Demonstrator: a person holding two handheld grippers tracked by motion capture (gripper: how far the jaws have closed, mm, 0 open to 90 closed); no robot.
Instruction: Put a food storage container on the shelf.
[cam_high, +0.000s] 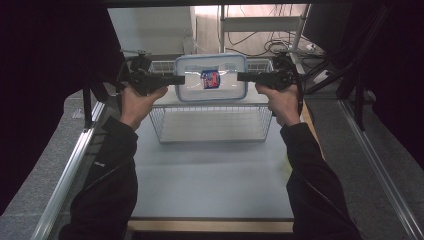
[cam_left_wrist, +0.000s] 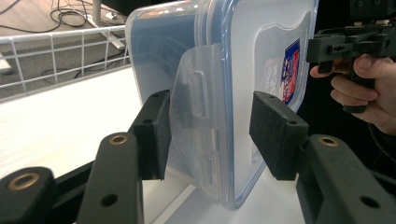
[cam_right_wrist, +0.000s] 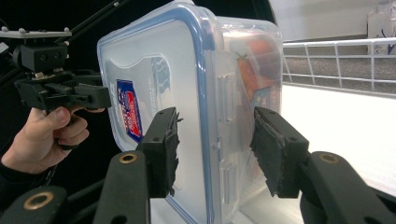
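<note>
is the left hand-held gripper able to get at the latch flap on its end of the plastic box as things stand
Probably yes. The left hand-held gripper already has the latch flap between its jaws at that end of the plastic box, with nothing in the way. Whether the pads actually press on it is hard to tell.

Both arms stretched forward, a gripper in each hand

The left gripper (cam_high: 181, 79) and right gripper (cam_high: 241, 76) point inward at each other, level and well apart — jaws of each about half spread, pads pressed on something between them. Left hand (cam_high: 138, 97) and right hand (cam_high: 280, 97) wrap the handles — dark sleeves run back toward the bottom edge.
</note>
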